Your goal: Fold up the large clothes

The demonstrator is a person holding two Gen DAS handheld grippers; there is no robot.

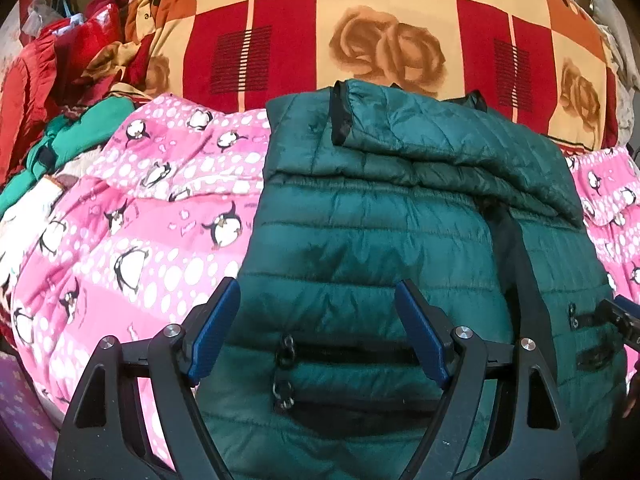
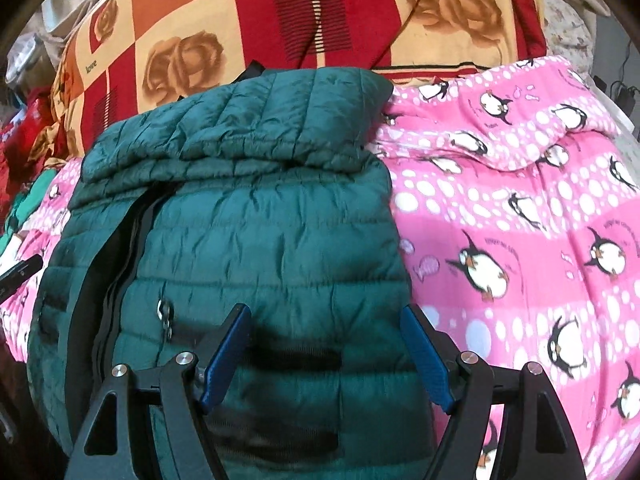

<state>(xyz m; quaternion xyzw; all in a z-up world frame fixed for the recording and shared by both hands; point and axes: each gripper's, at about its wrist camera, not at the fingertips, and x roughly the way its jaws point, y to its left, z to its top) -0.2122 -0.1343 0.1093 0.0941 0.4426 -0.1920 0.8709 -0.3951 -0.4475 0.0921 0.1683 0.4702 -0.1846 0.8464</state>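
A dark green quilted jacket (image 1: 360, 220) (image 2: 260, 220) lies front up on a pink penguin blanket (image 1: 140, 220) (image 2: 520, 220). Its sleeves are folded across the chest, and a black-edged cuff (image 1: 340, 116) shows at the top. The black zip (image 1: 516, 264) (image 2: 116, 264) runs down the middle. My left gripper (image 1: 318, 292) is open above the jacket's left half, over a zipped pocket (image 1: 352, 354). My right gripper (image 2: 326, 314) is open over the other half by its pocket (image 2: 296, 354). Neither has cloth between its blue pads. Each gripper's tip shows at the edge of the other view (image 1: 620, 316) (image 2: 20, 272).
A red, orange and cream checked blanket with roses (image 1: 360, 20) (image 2: 280, 8) lies behind the jacket. A heap of red clothes (image 1: 60, 64) and a bright green garment (image 1: 80, 132) are piled at the far left. A purple patterned surface (image 1: 20, 408) shows at the bottom left.
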